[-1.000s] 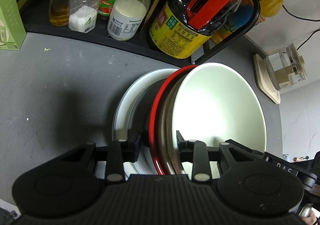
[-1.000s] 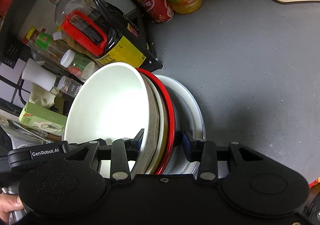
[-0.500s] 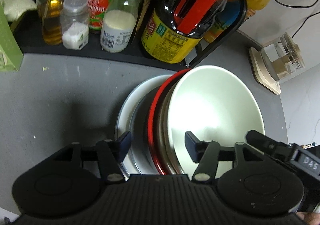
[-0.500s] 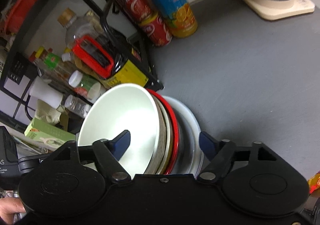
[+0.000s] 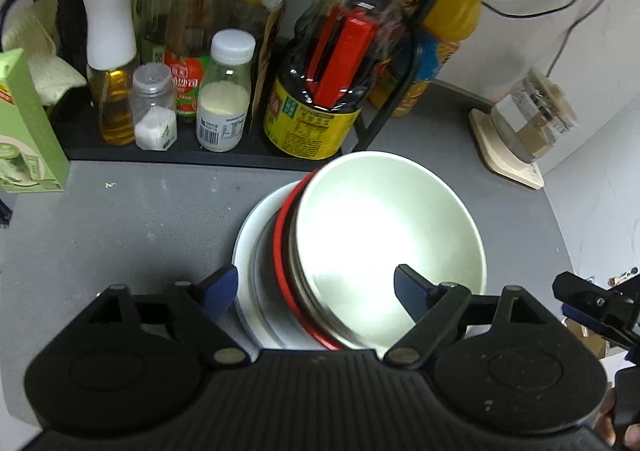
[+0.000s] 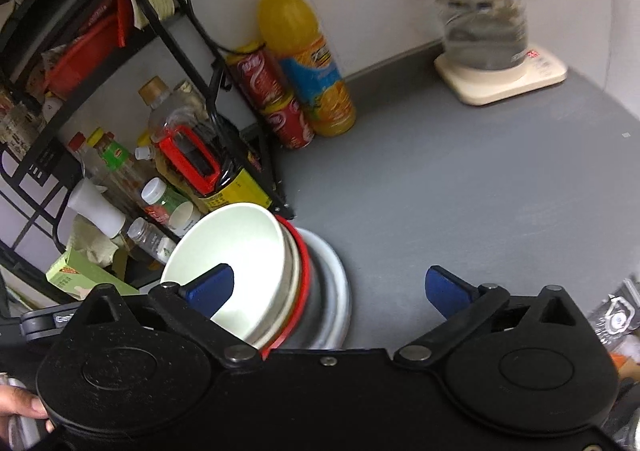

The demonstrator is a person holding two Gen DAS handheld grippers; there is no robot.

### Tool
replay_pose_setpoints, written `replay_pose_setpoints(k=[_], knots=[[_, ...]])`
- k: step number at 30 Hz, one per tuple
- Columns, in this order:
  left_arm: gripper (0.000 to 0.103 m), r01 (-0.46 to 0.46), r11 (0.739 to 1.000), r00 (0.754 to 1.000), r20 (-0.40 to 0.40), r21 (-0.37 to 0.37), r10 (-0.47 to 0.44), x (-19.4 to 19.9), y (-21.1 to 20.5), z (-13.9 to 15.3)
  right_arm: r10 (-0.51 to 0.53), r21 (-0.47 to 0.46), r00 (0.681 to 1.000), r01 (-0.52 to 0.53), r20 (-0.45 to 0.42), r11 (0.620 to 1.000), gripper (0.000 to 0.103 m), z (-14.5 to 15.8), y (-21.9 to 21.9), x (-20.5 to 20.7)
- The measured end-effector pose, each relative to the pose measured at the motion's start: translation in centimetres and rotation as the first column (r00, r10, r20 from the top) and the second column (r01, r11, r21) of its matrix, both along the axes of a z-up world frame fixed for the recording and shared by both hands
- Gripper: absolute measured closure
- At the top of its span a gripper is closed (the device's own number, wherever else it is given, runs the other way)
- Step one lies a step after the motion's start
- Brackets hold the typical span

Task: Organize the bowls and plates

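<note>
Grey countertop (image 6: 460,191) with a black wire rack (image 5: 168,155) at the back, crammed with stuff: an oil bottle (image 5: 110,63), a little salt shaker (image 5: 153,109), a white-capped jar (image 5: 225,99) and a big dark soy sauce jug (image 5: 320,99). Orange soda bottle (image 6: 306,59) and two red cans (image 6: 276,95) beside the rack, glass kettle (image 6: 486,27) well apart in the corner.

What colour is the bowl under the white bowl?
Red bowl, its rim clearest in the left wrist view.
</note>
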State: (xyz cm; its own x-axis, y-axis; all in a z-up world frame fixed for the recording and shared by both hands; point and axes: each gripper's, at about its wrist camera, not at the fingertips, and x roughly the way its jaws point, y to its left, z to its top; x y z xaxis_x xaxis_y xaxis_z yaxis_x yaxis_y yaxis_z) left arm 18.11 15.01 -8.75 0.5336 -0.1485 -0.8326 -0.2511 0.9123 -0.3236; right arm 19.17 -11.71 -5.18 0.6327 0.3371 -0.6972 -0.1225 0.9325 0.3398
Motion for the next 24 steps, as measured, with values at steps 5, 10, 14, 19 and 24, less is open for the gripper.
replay_pose_setpoints(k=[5,10,14,19,24], knots=[[0.009,0.030,0.999,0.999,0.030,0.031,-0.031,-3.2,-1.6,2.0,-0.027,-0.020,0.999,0.028,0.029,0.999,0.000,1.3,-1.5,-3.5],[0.003,0.041,0.996,0.996,0.076,0.076,-0.047,-6.2,-2.9,3.8,-0.034,-0.038,0.998,0.036,0.060,0.999,0.000,2.3,-1.9,-6.4],[0.001,0.055,0.993,0.992,0.105,0.103,-0.066,-8.2,-3.8,4.9,-0.038,-0.048,0.995,0.043,0.097,0.998,0.000,3.3,-2.3,-8.8],[0.001,0.077,0.988,0.987,0.131,0.130,-0.095,-10.7,-4.7,6.3,-0.043,-0.059,0.989,0.052,0.141,0.997,0.000,4.4,-3.0,-11.6],[0.001,0.093,0.984,0.981,0.156,0.151,-0.116,-13.1,-5.6,7.4,-0.049,-0.082,0.984,0.064,0.169,0.995,0.000,5.1,-3.6,-14.1]])
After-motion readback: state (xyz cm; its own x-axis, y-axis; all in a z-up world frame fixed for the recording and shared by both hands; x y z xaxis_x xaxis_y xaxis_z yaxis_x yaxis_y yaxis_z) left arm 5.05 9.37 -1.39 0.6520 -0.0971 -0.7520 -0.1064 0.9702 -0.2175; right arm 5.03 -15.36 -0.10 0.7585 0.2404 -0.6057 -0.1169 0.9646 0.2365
